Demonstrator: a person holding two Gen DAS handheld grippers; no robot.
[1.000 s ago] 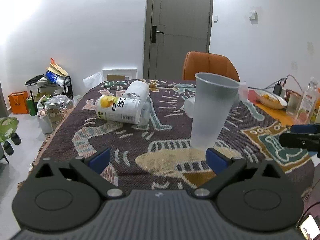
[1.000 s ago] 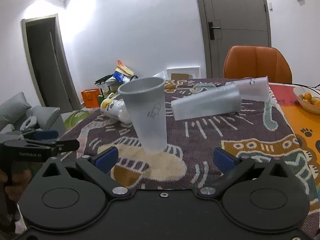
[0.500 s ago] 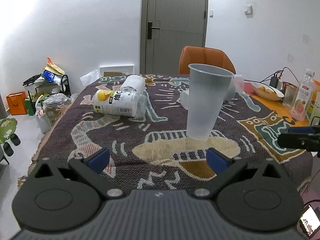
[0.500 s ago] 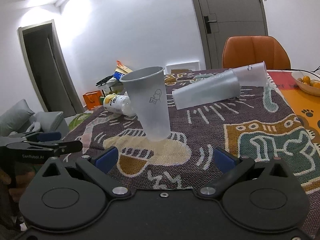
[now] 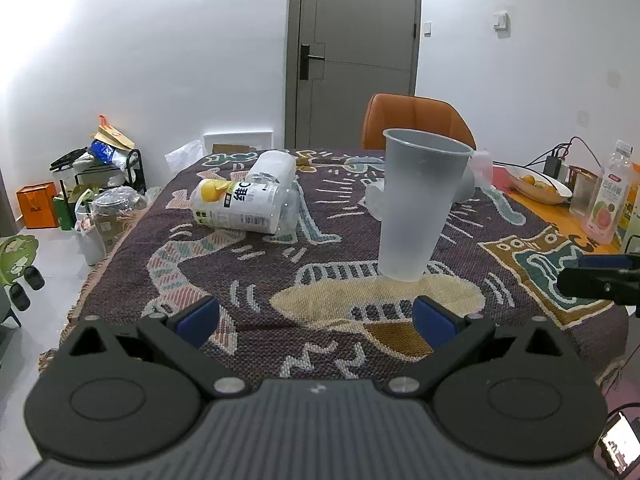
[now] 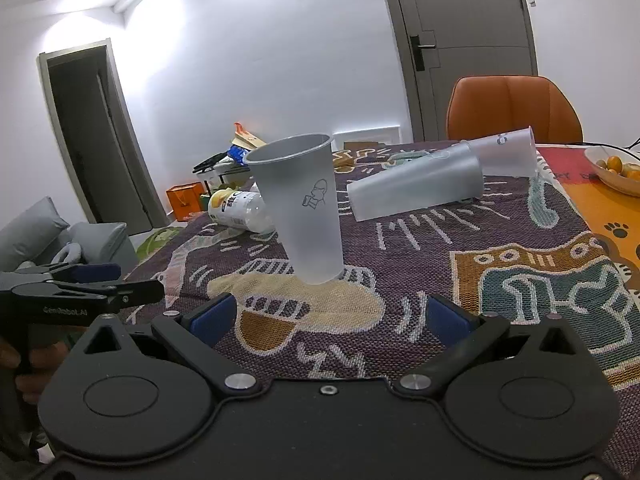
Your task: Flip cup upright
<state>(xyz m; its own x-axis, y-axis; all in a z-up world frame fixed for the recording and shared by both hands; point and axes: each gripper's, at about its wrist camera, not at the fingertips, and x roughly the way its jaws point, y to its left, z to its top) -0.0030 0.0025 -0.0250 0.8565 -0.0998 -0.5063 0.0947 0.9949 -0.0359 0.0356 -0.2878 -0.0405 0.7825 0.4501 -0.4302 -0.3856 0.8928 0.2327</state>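
- Both grippers, left (image 5: 314, 318) and right (image 6: 328, 316), hang spread wide, holding nothing.
- The cup (image 5: 418, 208) stands mouth-up on the blanket (image 5: 248, 268), just beyond them.
- Behind the cup lie two more cups (image 6: 416, 188); reaching over could tip it.

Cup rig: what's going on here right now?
A person holds tongs in each hand over a patterned table cloth. The frosted cup stands upright, mouth up, with nothing gripping it. The left tongs and right tongs are both open, short of the cup. Two more cups and a bottle lie on their sides behind it.
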